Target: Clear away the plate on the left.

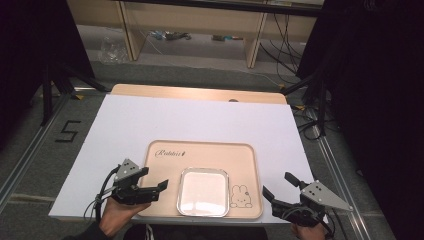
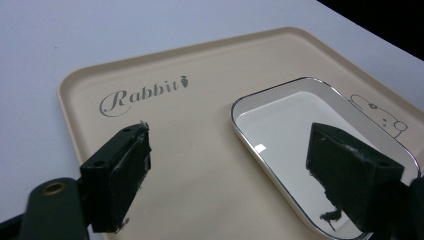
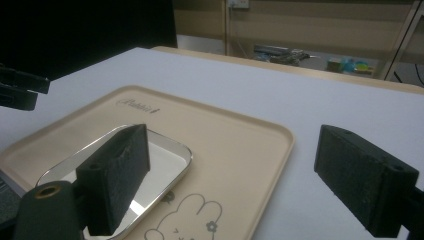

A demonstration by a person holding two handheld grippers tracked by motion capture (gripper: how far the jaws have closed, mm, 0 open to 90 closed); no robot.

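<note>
— Item one? 
— Beige tray [image 1: 200, 152], matte, rounded corners, long axis across the table; shiny square metal dish [image 1: 203, 191] at its near edge.
— Grippers? 
— Left gripper [image 1: 164, 186] and right gripper [image 1: 278, 188]: jaws wide, empty, flanking tray.

Landmark: beige rectangular plastic tray [image 1: 200, 155], "Rabbit" script at its far-left corner, rabbit drawing at near-right. Shiny square metal dish [image 1: 203, 192] sits inside it, near edge, centre. White board [image 1: 190, 117] lies under it. Black "5" floor marking [image 1: 67, 131] well left.
</note>
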